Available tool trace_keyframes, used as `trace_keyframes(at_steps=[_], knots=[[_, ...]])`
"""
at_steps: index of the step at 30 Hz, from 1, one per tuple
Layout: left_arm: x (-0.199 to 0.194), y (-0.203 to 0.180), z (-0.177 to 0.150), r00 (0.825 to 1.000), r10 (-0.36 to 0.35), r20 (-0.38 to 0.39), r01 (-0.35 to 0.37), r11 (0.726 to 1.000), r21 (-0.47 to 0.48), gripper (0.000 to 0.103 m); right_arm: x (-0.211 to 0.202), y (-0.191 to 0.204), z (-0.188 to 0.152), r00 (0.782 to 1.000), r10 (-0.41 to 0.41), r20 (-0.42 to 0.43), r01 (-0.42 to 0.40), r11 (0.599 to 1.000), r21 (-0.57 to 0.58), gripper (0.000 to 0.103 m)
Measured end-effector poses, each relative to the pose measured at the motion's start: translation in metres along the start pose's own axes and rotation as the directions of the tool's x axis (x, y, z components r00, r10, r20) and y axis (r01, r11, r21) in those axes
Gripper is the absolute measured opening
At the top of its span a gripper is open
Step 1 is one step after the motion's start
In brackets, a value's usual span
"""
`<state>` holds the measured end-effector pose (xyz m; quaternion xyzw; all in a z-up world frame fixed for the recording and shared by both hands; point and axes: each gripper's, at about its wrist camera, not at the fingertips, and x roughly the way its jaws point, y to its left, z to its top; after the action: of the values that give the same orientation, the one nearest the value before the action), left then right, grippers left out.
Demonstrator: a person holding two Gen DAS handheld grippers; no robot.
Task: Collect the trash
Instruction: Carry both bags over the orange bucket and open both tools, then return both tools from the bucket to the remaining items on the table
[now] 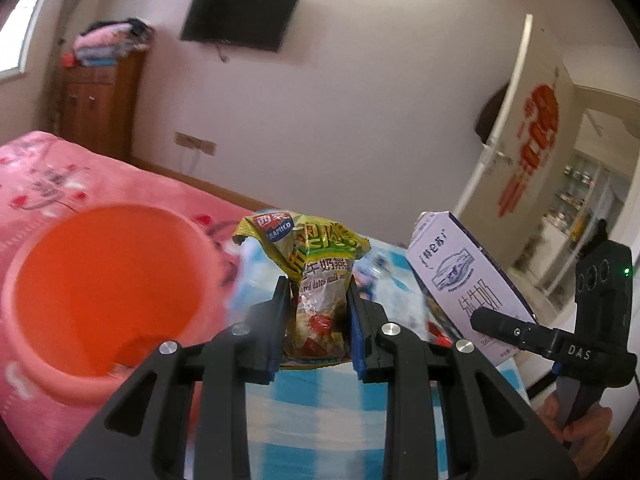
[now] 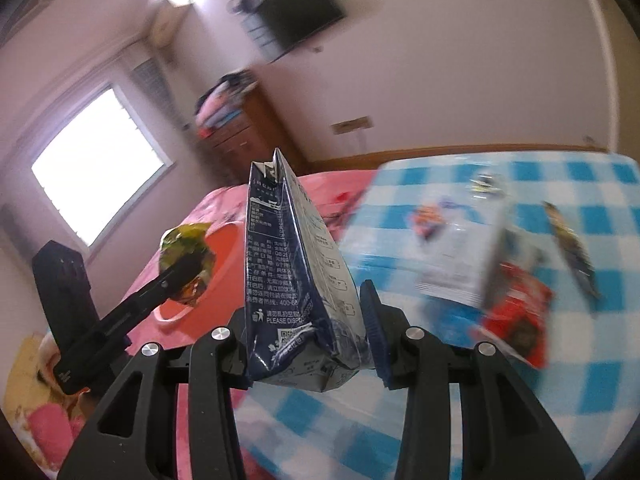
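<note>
My left hand-held gripper (image 1: 318, 312) is clenched on a crumpled yellow-green oat snack wrapper (image 1: 316, 280), held upright between its blue pads. My right hand-held gripper (image 2: 312, 320) grips a dented milk carton (image 2: 296, 272) near its base, top pointing up.

The left wrist view shows the carton's pale front (image 1: 460, 276) and the open mouth of the orange basin (image 1: 100, 292), sitting on the pink bedspread (image 1: 48, 176) just left of the wrapper. The right wrist view shows only a slice of that basin (image 2: 228, 248) behind the wrapper (image 2: 188, 264), but it reveals more litter on the blue-checked cloth (image 2: 560, 200): a red packet (image 2: 516, 320), a white pouch (image 2: 460, 264) and a dark strip wrapper (image 2: 572, 252), all blurred.

Beyond the bed are a wall-mounted television (image 1: 240, 18), a wooden cabinet (image 1: 100, 112) with folded laundry (image 1: 112, 42), a bright window (image 2: 96, 168) and an open door (image 1: 504, 120).
</note>
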<state>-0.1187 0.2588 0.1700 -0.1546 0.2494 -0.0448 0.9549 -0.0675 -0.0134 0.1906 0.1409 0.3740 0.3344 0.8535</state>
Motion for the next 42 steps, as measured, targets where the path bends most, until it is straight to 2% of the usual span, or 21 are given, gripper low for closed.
trace_keyframes(at_steps=[4, 9, 14, 18, 20, 21, 22, 24, 27, 29, 33, 42], knots=[[-0.016, 0.033, 0.012, 0.995, 0.096, 0.037, -0.096, 0.995, -0.021, 0.028, 0.038, 0.041, 0.016, 0.994, 0.091, -0.055, -0.093, 0.995, -0.04, 0.044], [-0.022, 0.08, 0.013, 0.98, 0.198, 0.031, -0.194, 0.976, -0.096, 0.028, 0.088, 0.091, 0.024, 0.975, 0.173, -0.137, -0.184, 0.98, -0.072, 0.044], [-0.018, 0.106, 0.012, 0.971, 0.241, 0.003, -0.238, 0.962, -0.135, 0.028, 0.133, 0.127, 0.027, 0.953, 0.225, -0.205, -0.245, 0.967, -0.077, 0.044], [-0.014, 0.119, 0.008, 0.965, 0.26, -0.016, -0.259, 0.953, -0.16, 0.029, 0.156, 0.142, 0.026, 0.942, 0.232, -0.243, -0.258, 0.963, -0.078, 0.046], [-0.015, 0.124, 0.005, 0.959, 0.282, -0.023, -0.281, 0.944, -0.173, 0.036, 0.165, 0.144, 0.026, 0.941, 0.224, -0.252, -0.251, 0.965, -0.079, 0.049], [-0.016, 0.126, 0.004, 0.956, 0.293, -0.021, -0.292, 0.94, -0.176, 0.051, 0.168, 0.142, 0.027, 0.942, 0.222, -0.251, -0.248, 0.966, -0.076, 0.061], [-0.018, 0.127, 0.003, 0.947, 0.321, -0.009, -0.318, 0.931, -0.178, 0.069, 0.169, 0.143, 0.027, 0.945, 0.22, -0.241, -0.244, 0.967, -0.073, 0.068], [-0.022, 0.128, 0.004, 0.933, 0.359, 0.009, -0.352, 0.919, -0.175, 0.077, 0.163, 0.139, 0.027, 0.953, 0.224, -0.206, -0.243, 0.967, -0.074, 0.08], [-0.025, 0.13, 0.003, 0.93, 0.368, 0.009, -0.36, 0.915, -0.179, 0.085, 0.149, 0.131, 0.027, 0.97, 0.191, -0.148, -0.206, 0.974, -0.092, 0.087], [-0.027, 0.131, 0.002, 0.931, 0.364, 0.011, -0.356, 0.916, -0.188, 0.085, 0.135, 0.122, 0.026, 0.98, 0.171, -0.1, -0.18, 0.979, -0.098, 0.09], [-0.027, 0.124, 0.002, 0.934, 0.357, 0.021, -0.347, 0.92, -0.182, 0.089, 0.112, 0.108, 0.023, 0.994, 0.105, -0.02, -0.107, 0.987, -0.119, 0.091], [-0.029, 0.092, 0.001, 0.946, 0.317, 0.074, -0.306, 0.943, -0.132, 0.091, 0.084, 0.064, 0.002, 0.998, 0.009, 0.059, -0.004, 0.995, -0.095, 0.094]])
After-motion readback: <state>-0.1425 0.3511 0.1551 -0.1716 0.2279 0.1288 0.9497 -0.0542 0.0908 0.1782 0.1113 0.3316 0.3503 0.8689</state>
